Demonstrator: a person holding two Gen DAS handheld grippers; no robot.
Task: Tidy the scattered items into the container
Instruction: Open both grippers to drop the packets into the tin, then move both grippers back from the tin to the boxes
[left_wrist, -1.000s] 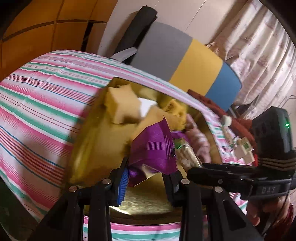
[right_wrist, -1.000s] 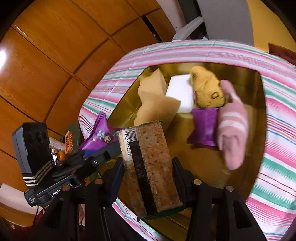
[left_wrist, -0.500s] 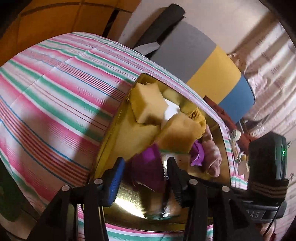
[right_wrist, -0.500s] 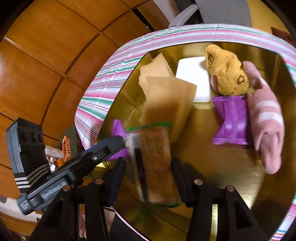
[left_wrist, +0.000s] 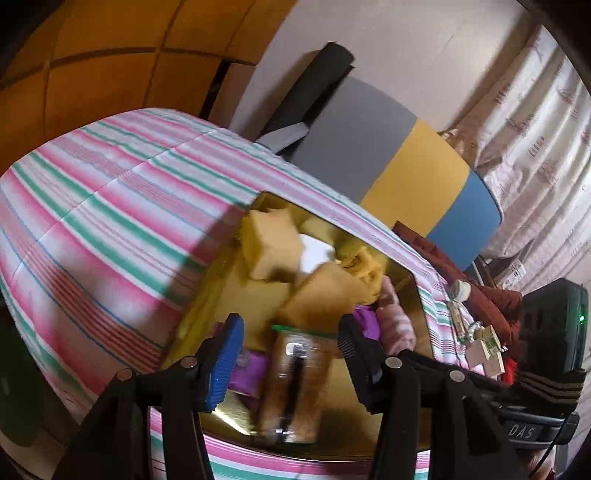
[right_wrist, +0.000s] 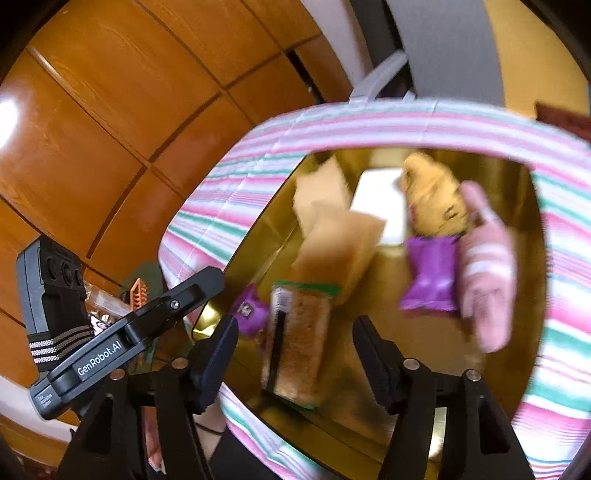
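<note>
While both grippers hang over the gold tray (right_wrist: 258, 240), neither grasps anything: the left gripper (left_wrist: 291, 350) has its jaws spread wide, and the right gripper (right_wrist: 293, 341) is likewise released, fingers well apart. The tray sits on a pink, green and white striped cloth (left_wrist: 110, 206). Inside it, at the near edge, lies a cracker packet (right_wrist: 295, 343) with a green-trimmed top and a barcode strip, blurred in both views; it lies flat on the tray floor between the right gripper's fingers without touching them. Just to its left a purple snack wrapper (right_wrist: 251, 310) is partly tucked under it, by the tray's left wall. Behind the crackers are two tan sponge pieces (right_wrist: 336, 240), one leaning on the other. Further back lies a white block (right_wrist: 380, 203), possibly soap; too blurred to tell. Right of it is a yellow sock (right_wrist: 432, 195), then a pink striped sock (right_wrist: 484, 273) along the right side. A second purple packet (right_wrist: 430, 275) lies beside the pink sock, touching it. In the left wrist view the same pile shows, with the crackers (left_wrist: 291, 376) nearest. Behind the bed stands a grey, yellow and blue panel (left_wrist: 399, 166), and curtains (left_wrist: 535, 129) hang to the right.
</note>
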